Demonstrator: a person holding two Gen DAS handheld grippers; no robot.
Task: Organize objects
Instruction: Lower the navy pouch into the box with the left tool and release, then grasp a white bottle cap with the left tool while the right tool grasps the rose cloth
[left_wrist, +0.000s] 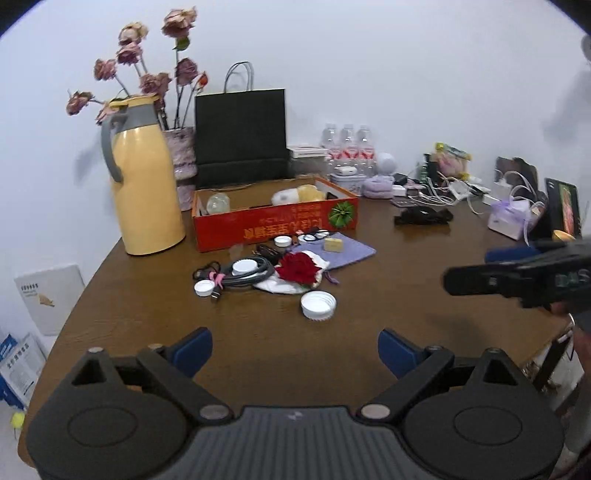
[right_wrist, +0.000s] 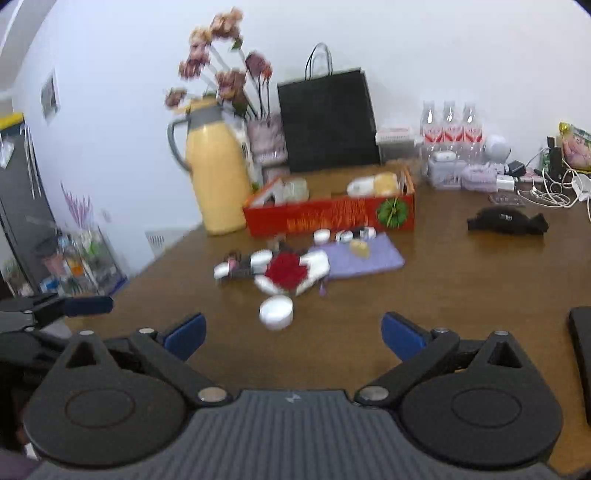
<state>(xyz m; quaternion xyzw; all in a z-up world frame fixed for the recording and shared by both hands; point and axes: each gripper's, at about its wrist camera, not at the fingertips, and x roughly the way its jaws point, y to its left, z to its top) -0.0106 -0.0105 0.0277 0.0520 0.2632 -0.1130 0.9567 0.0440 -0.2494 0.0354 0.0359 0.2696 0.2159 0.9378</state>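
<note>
Hand-held grippers, left (left_wrist: 294, 350) and right (right_wrist: 293, 338), wide open, empty

- Tabletop (left_wrist: 388, 295): brown wood grain.
- Box (left_wrist: 275, 221): red, yellow lettering, green bow print.
- Jug (left_wrist: 146, 184): pale yellow, grey collar and handle.
- Paper bag (left_wrist: 240, 136): black.
- Cloth (left_wrist: 338, 251): lilac.
- Rose (left_wrist: 297, 267): deep red.
- Large cap (left_wrist: 318, 305): white.
- Finger pads (left_wrist: 194, 349): blue.
</note>
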